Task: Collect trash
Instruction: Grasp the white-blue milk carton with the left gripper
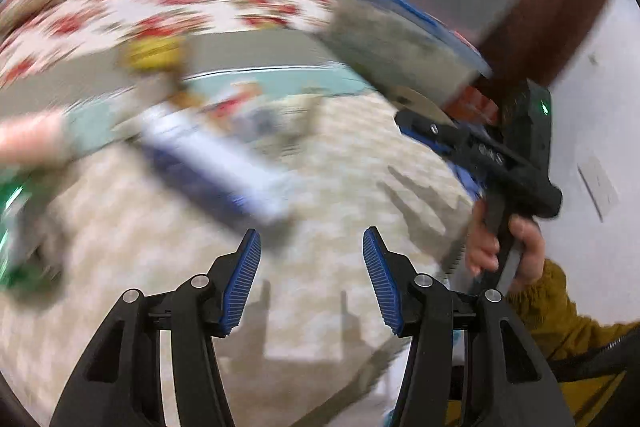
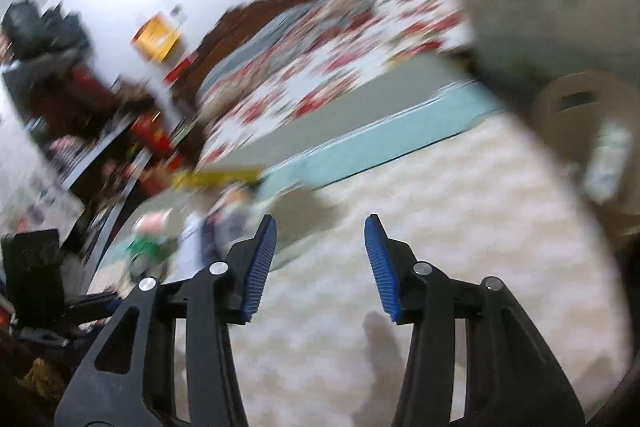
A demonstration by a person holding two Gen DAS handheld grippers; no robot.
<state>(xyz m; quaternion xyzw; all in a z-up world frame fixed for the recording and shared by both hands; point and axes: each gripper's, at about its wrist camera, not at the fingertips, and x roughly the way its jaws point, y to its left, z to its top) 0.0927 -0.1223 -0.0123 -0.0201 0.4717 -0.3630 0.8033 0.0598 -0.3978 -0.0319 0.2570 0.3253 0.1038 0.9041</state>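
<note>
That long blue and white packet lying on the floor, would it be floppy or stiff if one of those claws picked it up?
The blue and white packet looks flat and thin, so probably light and somewhat floppy, sagging if gripped at one end. Its surface seems glossy, so it may slip between the pads. Heavy blur makes this uncertain. It lies flat on the pale carpet, so it is unlikely to roll.

1. The right tool [image 2: 320, 259] hangs over a pale patterned floor [image 2: 440, 227], its blue pads apart with nothing between them.
2. Beyond the floor lies a bed [image 2: 320, 79] with a red-flowered cover.
3. Everything is motion-blurred.
</note>
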